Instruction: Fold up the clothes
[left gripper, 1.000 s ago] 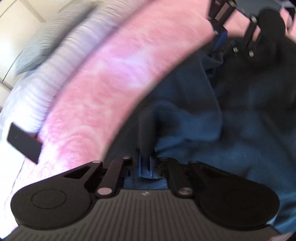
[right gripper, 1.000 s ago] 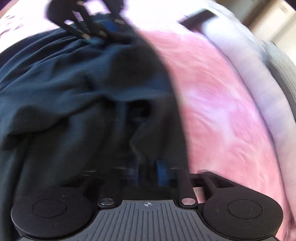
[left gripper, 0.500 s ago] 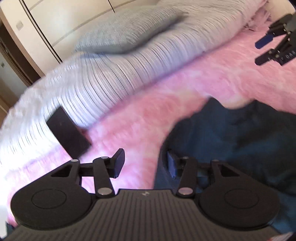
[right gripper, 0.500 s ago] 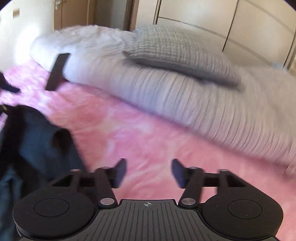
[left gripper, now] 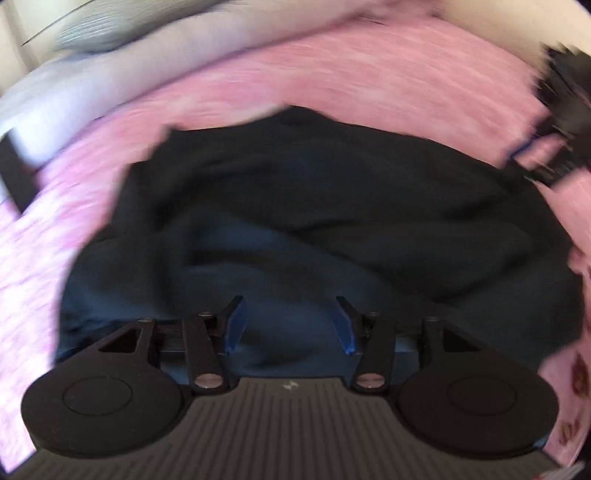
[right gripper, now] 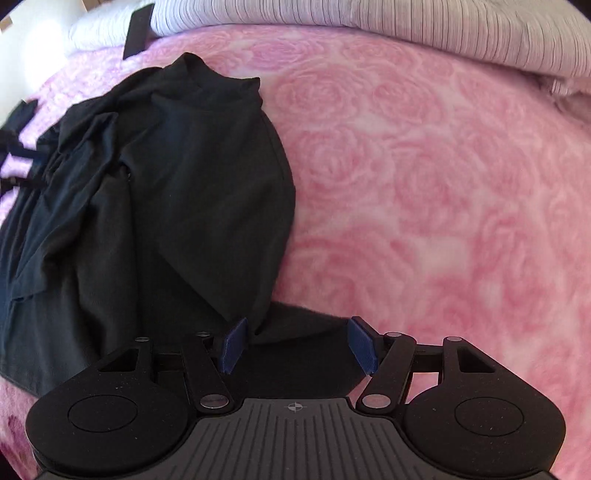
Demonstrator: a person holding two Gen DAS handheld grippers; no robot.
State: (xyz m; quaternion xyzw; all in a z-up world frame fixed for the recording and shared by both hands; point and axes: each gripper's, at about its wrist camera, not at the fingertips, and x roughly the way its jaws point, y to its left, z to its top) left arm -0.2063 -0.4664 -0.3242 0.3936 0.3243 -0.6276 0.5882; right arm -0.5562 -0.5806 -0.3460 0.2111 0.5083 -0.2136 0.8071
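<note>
- both tongs swing back down from the pillows to the dark shirt, crumpled on the pink blanket.
- left tongs and right tongs spread, holding nothing.
- soft, floppy cloth; the near hem looks the best pinch.

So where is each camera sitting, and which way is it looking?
Left wrist: rides on the left gripper, looking forward and down onto the dark garment; its own open fingers show, and the right gripper blurs at the upper right edge.
Right wrist: rides on the right gripper, looking over the garment's edge across the pink blanket to the striped bedding; its own open fingers show.
Shared: the garment, the pink blanket, the striped bedding.
</note>
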